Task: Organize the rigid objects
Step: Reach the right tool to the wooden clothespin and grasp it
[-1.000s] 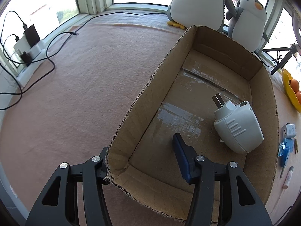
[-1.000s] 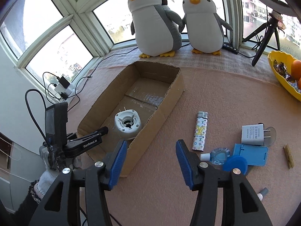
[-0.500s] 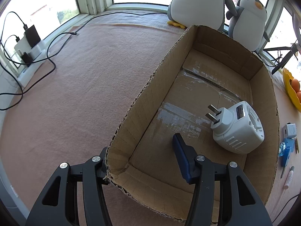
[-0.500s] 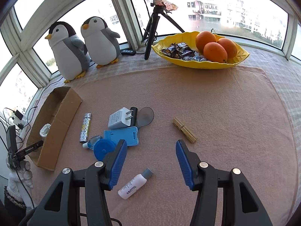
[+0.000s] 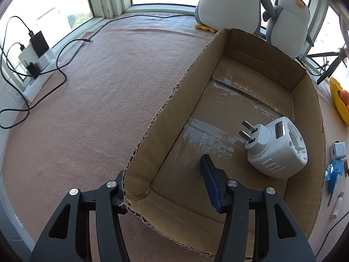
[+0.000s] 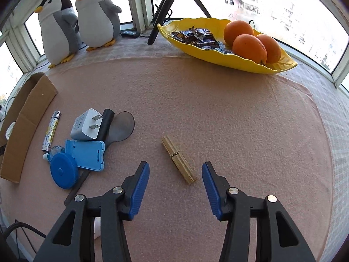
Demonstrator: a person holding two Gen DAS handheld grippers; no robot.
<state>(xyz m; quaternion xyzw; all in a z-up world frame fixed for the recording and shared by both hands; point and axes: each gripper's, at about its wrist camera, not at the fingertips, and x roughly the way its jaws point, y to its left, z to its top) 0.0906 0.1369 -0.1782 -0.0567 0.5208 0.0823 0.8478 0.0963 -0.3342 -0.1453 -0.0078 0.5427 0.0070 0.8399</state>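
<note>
Step in hand, as judged: pick up clip [image 6: 178, 160] for transfer to box [image 5: 152, 122]. Right gripper [image 6: 175, 187]: open, jaws just narrowed slightly, nothing between the pads. Clip on the cloth [image 6: 218, 109] at lower centre of the right view, just ahead of the fingertips, lying diagonally from upper left to lower right. Rotate the wrist until the pads face the clip's long sides, then lower until both pads bracket its middle, near the spring. Close only once both pads sit at cloth level. Avoid pinching the tail end, as this is likely to spread the clip or flick it away. Left gripper [image 5: 163, 174]: closed across the box's near-left corner at lower centre of the left view, one finger outside the wall, the other inside. Hold that clamp firm to stop the box sliding. Release the clip over the free floor at upper middle, clear of adapter [image 5: 277, 150] at right.
</note>
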